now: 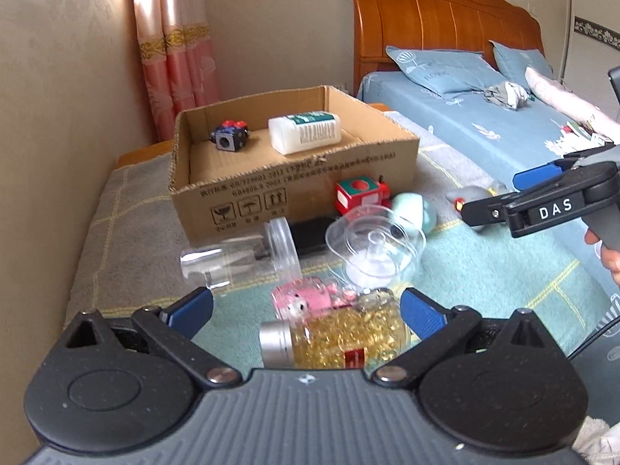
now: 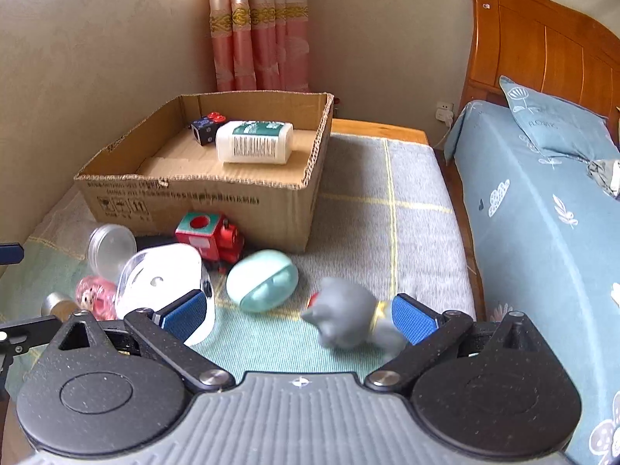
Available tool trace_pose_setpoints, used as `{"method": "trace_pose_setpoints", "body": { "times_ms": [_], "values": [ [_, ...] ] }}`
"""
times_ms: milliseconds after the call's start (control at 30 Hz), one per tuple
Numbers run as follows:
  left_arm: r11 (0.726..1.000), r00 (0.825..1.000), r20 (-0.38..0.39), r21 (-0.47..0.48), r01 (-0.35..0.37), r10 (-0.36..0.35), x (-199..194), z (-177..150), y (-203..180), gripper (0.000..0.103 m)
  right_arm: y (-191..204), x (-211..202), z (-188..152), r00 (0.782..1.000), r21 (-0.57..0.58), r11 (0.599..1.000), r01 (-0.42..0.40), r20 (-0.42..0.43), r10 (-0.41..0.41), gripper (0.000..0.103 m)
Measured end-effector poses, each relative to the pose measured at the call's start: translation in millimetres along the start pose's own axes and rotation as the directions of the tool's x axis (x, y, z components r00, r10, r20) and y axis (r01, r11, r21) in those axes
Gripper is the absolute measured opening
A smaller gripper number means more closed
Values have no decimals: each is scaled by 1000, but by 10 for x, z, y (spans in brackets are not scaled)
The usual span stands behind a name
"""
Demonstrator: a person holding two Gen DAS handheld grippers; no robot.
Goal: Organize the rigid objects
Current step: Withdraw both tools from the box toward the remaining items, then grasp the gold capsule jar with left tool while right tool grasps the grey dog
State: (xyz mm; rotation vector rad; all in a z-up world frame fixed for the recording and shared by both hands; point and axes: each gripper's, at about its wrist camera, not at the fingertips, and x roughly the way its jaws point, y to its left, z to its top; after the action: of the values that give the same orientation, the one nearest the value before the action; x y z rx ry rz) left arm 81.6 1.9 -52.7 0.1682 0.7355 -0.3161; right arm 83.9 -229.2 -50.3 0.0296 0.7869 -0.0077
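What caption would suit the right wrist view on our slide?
Open right gripper around a grey toy cat, with a cardboard box holding a white bottle behind.

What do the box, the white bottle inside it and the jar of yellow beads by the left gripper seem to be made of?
Box: corrugated cardboard, matte brown; fluted, ragged cut edges show.
White bottle: probably plastic, smooth and slightly glossy, with a printed label.
Jar: clear glass or plastic, I cannot tell which; its contents show through. Its cap looks like brushed metal.

cardboard box (image 2: 201, 197): matt, rough-cut rim | jar (image 1: 341, 339): glossy clear, brushed-metal cap | blanket (image 2: 387, 209): woven cloth
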Motion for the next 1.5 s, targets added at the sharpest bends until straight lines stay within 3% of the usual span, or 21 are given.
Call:
{"method": "trace_pose_setpoints", "body": {
  "times_ms": [400,733,800,1500],
  "values": [
    [999,996,-89,-39,15,-18,182,-249,-96,102,194,-8,-361,1000,-102,995,-24,-22,22,103],
    [998,996,-90,-68,-12,6,280,-211,-119,101,33,-5,-378,1000,-47,999,17,-12,-17,103],
    [996,997,-76,-92,-4,-3,270,-209,-89,94,-17,7,-367,999,-22,999,38,-8,-38,103],
    [987,994,-92,-141,-79,66,63,-426,394,94,-256,466,-86,990,91,987,135,-39,-132,103]
  ]
}}
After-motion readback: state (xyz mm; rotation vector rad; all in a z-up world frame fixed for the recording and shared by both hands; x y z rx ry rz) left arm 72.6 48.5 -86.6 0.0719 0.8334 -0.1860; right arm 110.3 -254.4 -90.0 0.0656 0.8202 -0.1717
